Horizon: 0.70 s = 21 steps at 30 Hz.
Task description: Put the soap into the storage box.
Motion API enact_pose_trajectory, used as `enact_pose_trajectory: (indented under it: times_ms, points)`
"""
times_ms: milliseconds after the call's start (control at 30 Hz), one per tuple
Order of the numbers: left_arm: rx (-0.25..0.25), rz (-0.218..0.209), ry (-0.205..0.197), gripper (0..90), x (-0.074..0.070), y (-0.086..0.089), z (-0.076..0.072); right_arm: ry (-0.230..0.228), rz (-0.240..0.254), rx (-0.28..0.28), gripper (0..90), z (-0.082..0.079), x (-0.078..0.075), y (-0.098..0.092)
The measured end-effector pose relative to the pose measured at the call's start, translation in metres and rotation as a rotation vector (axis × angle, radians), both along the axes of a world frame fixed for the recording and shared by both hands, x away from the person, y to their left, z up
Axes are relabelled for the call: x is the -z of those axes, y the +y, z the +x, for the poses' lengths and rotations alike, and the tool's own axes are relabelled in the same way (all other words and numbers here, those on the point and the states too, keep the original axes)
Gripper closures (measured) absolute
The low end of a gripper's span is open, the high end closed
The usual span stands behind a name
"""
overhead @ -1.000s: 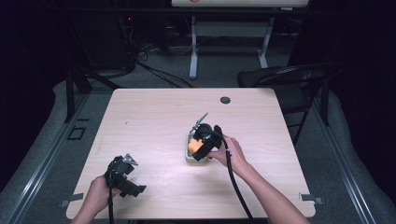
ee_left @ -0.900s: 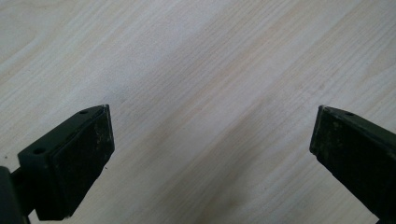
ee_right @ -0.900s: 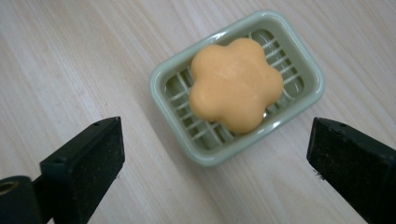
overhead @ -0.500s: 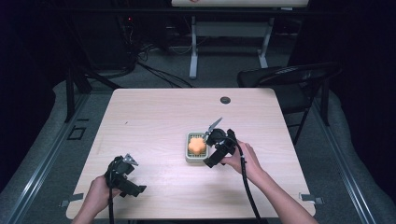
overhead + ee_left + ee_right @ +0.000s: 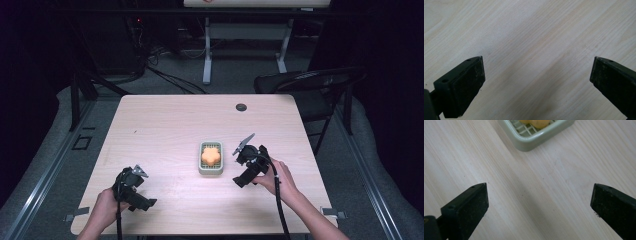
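Right gripper [image 5: 244,150]: held in the person's right hand [image 5: 272,175], on the right part of the table; its jaws stand wide apart and nothing is between them. They have just been opening, and in the right gripper view there is only bare wood between the two black pads.

Right gripper's fingers [image 5: 465,208]: both black, one at each lower corner of the right gripper view, touching nothing.

Soap dish [image 5: 211,157]: pale green, with a grid floor; it lies just beside the right gripper, on its left side in the high view, not touching it. In the right gripper view its corner [image 5: 534,135] is ahead of the jaws, at the top edge.

Soap [image 5: 211,155]: orange, flower-shaped, lying inside the dish; in the right gripper view a small part of it [image 5: 537,123] is seen above the grid.

Left gripper [image 5: 140,172]: in the person's left hand [image 5: 105,207], near the front left corner of the table, well apart from the dish. Its jaws are also wide open and hold nothing; the left gripper view has only wood between them.

Table [image 5: 160,130]: light wood, under both grippers.

Round black cap [image 5: 241,107]: set in the table top, far beyond the right gripper, near the back edge.

Chair [image 5: 305,82]: black, behind the table's right back corner.
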State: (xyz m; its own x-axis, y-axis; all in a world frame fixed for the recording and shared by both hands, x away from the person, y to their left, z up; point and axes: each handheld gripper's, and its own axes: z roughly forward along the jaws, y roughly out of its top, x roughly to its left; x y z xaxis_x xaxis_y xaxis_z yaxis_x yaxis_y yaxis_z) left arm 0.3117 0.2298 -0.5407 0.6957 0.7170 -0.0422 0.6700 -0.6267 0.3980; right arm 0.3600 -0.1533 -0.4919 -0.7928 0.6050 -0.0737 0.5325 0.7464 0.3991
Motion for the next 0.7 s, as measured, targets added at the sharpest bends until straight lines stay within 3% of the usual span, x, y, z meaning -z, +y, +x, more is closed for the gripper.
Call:
enact_pose_trajectory:
  times_ms: [33,467,600,633,700]
  points:
    - [0.001,0.001,0.002,0.0,0.0,0.0,0.0,-0.001,-0.02,-0.001,1.1,-0.002,-0.001,-0.003]
    - [0.004,0.003,0.001,0.0,-0.001,0.0,0.0,0.026,-0.049,0.056,0.0,-0.025,0.016,-0.049]
    - [0.003,-0.003,0.002,0.0,-0.001,0.0,0.0,0.014,0.006,0.055,0.0,-0.033,0.02,-0.058]
    - [0.004,-0.001,0.001,0.0,-0.001,0.0,0.0,0.018,-0.018,0.038,0.0,-0.033,0.018,-0.06]
    - [0.004,0.0,-0.003,0.0,-0.001,0.0,0.001,0.008,-0.012,0.026,1.3,-0.035,0.018,-0.06]
